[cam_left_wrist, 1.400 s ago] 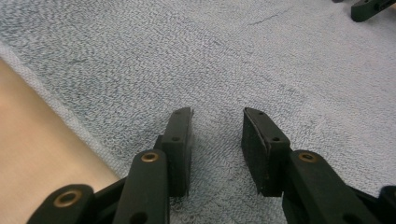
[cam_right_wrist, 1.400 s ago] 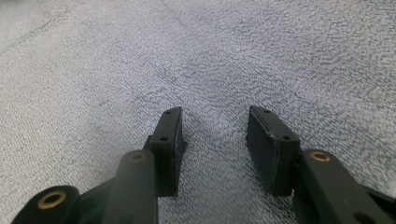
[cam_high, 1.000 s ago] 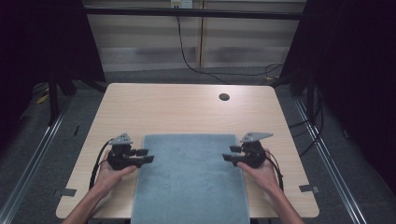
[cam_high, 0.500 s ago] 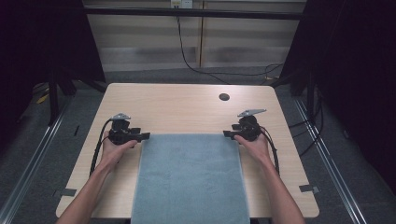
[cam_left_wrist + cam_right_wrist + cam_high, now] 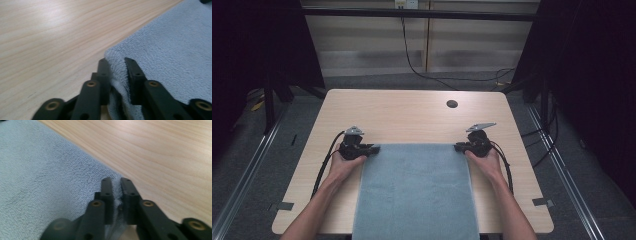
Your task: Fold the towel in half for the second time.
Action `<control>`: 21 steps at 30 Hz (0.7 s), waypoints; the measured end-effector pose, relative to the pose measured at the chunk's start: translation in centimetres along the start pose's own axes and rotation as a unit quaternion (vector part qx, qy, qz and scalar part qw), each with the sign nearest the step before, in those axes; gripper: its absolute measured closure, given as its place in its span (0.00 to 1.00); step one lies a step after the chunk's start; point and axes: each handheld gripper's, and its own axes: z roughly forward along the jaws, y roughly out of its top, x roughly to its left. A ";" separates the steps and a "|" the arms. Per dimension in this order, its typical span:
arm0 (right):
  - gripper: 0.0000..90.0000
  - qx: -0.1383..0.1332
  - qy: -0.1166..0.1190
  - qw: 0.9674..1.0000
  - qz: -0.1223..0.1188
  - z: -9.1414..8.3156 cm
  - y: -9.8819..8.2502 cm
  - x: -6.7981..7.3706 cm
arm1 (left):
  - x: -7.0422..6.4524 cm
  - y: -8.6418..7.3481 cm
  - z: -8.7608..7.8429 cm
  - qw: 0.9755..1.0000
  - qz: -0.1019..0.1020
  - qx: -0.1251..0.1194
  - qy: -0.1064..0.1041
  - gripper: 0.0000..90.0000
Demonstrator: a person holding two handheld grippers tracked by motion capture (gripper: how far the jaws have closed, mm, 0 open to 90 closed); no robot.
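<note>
My left claw (image 5: 117, 68) and right claw (image 5: 117, 188) had just closed, each pinching a far corner of the towel (image 5: 417, 190); the grasping step seemed done. Next, I judged, both should lift together evenly.

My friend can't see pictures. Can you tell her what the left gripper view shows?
The left gripper pinches a far corner of a grey-blue towel between its two black jaws, which have just closed on it. The towel lies flat on a light wooden table.
</note>
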 end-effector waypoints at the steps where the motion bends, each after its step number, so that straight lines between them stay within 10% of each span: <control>1: 0.94 0.000 0.002 1.000 0.001 -0.1 0.1 0.0 | -0.1 0.2 -0.2 1.000 -0.006 -0.010 -0.003 0.88; 21: 0.95 -0.135 -0.023 0.991 -0.001 -6.3 7.9 -0.8 | 0.0 9.0 -6.4 0.989 0.005 -0.144 0.008 0.88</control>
